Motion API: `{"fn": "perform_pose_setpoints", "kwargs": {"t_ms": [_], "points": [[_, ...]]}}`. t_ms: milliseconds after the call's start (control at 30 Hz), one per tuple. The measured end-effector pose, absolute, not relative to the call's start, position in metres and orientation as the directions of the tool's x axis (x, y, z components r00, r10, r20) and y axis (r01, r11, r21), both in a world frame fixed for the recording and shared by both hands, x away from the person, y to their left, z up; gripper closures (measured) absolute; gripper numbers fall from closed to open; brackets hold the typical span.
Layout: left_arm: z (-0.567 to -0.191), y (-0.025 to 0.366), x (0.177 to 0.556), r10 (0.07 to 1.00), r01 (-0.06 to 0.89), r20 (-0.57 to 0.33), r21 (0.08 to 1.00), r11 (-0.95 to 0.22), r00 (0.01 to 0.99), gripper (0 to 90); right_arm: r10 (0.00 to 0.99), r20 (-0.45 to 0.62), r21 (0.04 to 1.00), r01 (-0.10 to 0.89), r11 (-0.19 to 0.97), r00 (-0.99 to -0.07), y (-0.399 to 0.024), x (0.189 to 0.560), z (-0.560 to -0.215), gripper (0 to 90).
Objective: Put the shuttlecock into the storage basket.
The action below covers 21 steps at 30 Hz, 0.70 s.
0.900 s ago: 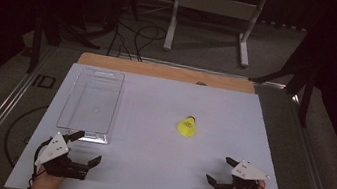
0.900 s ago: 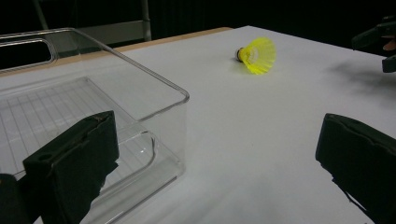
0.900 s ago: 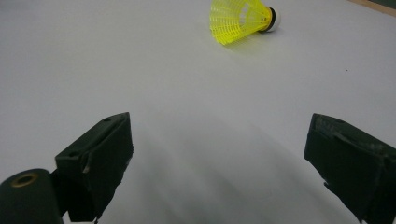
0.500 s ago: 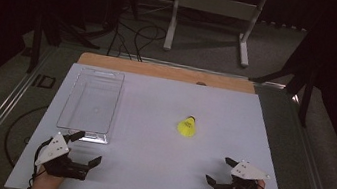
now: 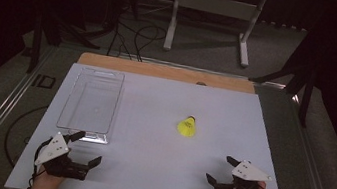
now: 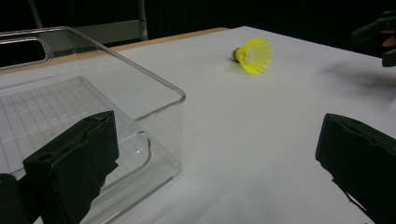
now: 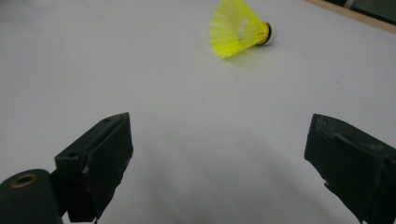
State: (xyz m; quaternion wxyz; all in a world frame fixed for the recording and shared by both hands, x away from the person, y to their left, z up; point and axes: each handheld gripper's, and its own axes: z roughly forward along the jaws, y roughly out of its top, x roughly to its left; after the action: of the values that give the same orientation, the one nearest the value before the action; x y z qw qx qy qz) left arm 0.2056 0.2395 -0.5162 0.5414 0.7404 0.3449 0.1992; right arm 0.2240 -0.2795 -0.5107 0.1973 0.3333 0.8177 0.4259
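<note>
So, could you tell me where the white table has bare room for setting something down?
The widest free patch lies between the clear bin and the yellow shuttlecock, running down between the left gripper and right gripper. Right of the shuttlecock is bare too. Only the table's left edge is taken, by the bin.

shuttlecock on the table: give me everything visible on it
The shuttlecock is bright yellow, with a flared, ribbed plastic-looking mesh skirt, a dark band at the neck and a small pale rounded cap. It lies on its side on the white table, apart from the clear bin. In the high view its cap points toward the far edge, the open skirt toward the person. Nothing touches it but the tabletop. It looks intact.
</note>
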Motion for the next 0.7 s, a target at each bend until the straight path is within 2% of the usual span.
{"fn": "perform_pose_setpoints", "kwargs": {"t_ms": [267,400,467,700], "points": [[-0.516,0.24,0.206,0.723,0.294,-0.079,0.939,-0.176,0.686,0.2,0.718,-0.014,0.839,0.382,0.387,-0.696,-0.282,0.225,-0.502,8.0],[-0.516,0.24,0.206,0.722,0.291,-0.079,0.941,-0.174,0.687,0.2,0.727,-0.054,0.81,0.396,0.432,-0.684,-0.276,0.223,-0.494,8.0],[-0.516,0.24,0.206,0.722,0.291,-0.08,0.941,-0.173,0.688,0.2,0.734,-0.037,0.8,0.42,0.428,-0.678,-0.273,0.224,-0.488,8.0],[-0.516,0.239,0.205,0.719,0.289,-0.076,0.941,-0.178,0.69,0.2,0.693,-0.038,0.75,0.438,0.495,-0.72,-0.269,0.229,-0.472,7.5]]}}
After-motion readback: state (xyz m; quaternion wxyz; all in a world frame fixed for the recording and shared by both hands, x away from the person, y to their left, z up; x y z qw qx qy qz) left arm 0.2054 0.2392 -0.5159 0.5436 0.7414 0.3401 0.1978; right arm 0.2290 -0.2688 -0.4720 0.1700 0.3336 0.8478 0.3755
